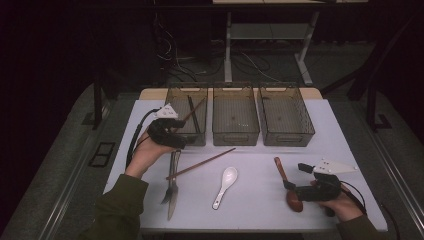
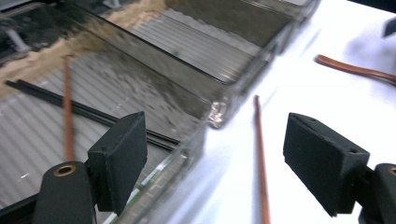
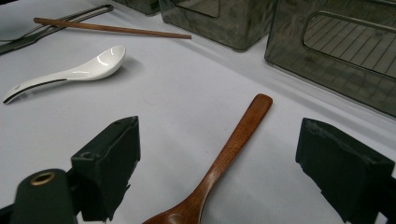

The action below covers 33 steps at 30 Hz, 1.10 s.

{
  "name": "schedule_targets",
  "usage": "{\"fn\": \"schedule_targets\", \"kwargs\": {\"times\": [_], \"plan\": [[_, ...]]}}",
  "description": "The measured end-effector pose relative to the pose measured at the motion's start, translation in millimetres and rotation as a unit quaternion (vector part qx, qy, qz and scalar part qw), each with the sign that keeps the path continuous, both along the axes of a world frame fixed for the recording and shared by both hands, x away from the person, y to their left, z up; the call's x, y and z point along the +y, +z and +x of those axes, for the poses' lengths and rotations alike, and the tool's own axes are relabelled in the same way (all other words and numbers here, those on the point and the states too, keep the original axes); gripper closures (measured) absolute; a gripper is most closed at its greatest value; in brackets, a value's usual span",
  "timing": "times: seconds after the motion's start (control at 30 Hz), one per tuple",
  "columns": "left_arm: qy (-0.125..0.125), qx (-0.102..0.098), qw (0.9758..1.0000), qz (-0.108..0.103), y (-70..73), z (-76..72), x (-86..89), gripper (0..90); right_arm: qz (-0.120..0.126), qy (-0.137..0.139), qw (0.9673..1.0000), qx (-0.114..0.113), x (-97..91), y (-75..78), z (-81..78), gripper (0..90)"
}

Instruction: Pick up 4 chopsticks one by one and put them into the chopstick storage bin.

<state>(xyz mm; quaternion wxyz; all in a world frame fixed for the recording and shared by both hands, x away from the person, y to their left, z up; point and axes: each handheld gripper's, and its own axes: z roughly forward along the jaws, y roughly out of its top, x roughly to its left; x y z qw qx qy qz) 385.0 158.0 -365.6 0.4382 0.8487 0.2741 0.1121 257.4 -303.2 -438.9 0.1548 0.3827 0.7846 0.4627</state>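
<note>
Over the left bin, left gripper wide open, empty

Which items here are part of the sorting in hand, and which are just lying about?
In hand:
left tool, open
brown chopstick on the table
left bin, with chopsticks inside
right tool, open
wooden spoon

Lying about:
white spoon
fork and knife
middle bin
right bin

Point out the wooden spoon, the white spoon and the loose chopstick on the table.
wooden spoon [image 3: 236, 140], right gripper view, on its handle.
white spoon [image 1: 229, 176], high view, on its bowl.
chopstick [image 1: 202, 163], high view, mid-shaft.
</note>
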Motion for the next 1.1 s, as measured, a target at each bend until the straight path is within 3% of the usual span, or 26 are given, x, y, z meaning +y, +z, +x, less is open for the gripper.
{"fn": "schedule_targets", "kwargs": {"times": [0.3,0.53,0.93,1.1], "plan": [[-0.017,0.006,0.9998,-0.002,-20.4,-27.1,-3.4,22.3,0.002,-0.002,1.0,0.001,-0.3,0.1,-0.2,13.7],[-0.024,0.014,0.9996,0.006,-38.8,-38.9,-2.1,30.2,0.001,-0.001,1.0,0.001,0.3,0.4,-0.8,13.7],[-0.032,0.043,0.9977,0.041,-59.5,-36.4,-9.5,53.6,-0.004,0.007,1.0,0.0,2.2,-0.4,-0.8,13.7],[-0.033,0.051,0.9971,0.047,-66.0,-32.4,-13.1,59.0,-0.005,0.007,1.0,-0.001,2.1,-0.2,-0.9,13.7]]}}
